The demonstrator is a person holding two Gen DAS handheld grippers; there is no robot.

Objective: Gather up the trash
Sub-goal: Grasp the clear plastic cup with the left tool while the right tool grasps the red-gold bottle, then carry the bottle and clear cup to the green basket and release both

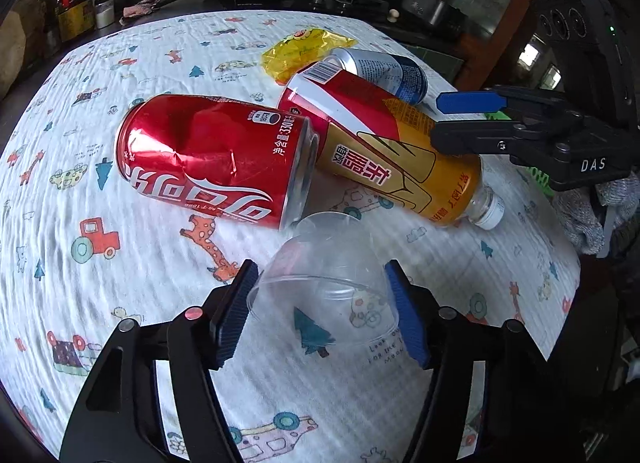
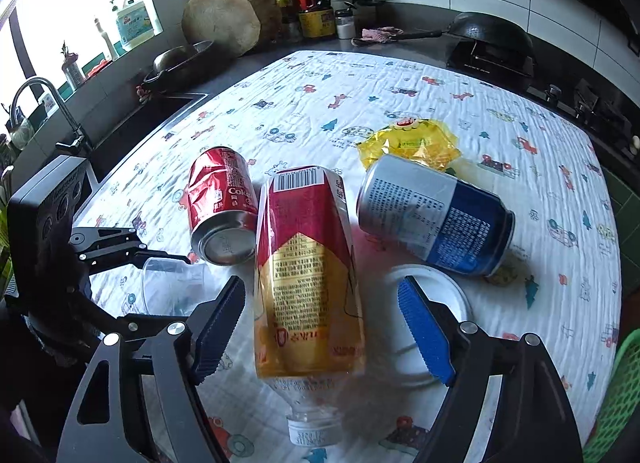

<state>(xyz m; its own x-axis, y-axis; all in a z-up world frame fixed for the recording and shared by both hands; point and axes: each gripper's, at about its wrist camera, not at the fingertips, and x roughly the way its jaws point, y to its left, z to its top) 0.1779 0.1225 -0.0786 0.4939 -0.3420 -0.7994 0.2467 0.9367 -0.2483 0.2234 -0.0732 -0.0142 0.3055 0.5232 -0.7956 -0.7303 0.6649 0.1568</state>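
A clear plastic cup (image 1: 324, 287) lies on its side on the printed cloth (image 1: 120, 283), and my left gripper (image 1: 322, 267) is shut on it, both pads against its rim. Behind it lie a dented red cola can (image 1: 208, 159) and a bottle with a red and gold label (image 1: 384, 147). My right gripper (image 2: 322, 283) is open and straddles that bottle (image 2: 308, 275), with a gap at each pad. A blue and silver can (image 2: 436, 215), a yellow wrapper (image 2: 412, 143) and a white lid (image 2: 444, 287) lie to the right.
A green basket (image 2: 624, 391) shows at the right edge of the right wrist view. A sink with a tap (image 2: 44, 103) borders the cloth on the left. A hob with a black wok (image 2: 488, 35) and several condiment bottles (image 2: 312, 3) stand at the back.
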